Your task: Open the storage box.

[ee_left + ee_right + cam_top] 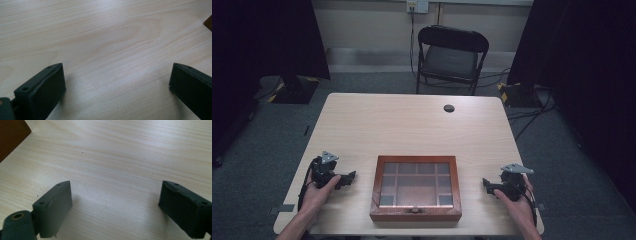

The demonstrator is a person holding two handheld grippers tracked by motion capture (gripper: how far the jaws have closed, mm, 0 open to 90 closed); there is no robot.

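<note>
A brown wooden box point(415, 188) with a glass lid and several compartments lies shut near the table's front edge, in the middle. My left gripper point(349, 177) rests on the table to the box's left, held by a hand, pointing toward the box. My right gripper point(486, 184) rests to the box's right, also pointing at it. In the left gripper view the left gripper point(116, 82) stands open over bare wood, with a box corner point(208, 23) at the far right. In the right gripper view the right gripper point(115, 200) is open too, with a box corner point(11, 135) at top left.
The light wooden table point(412, 125) has a round cable hole point(449, 108) near its far edge. A black folding chair point(451, 57) stands behind the table. Dark curtains hang at both sides, with cables on the floor at the right.
</note>
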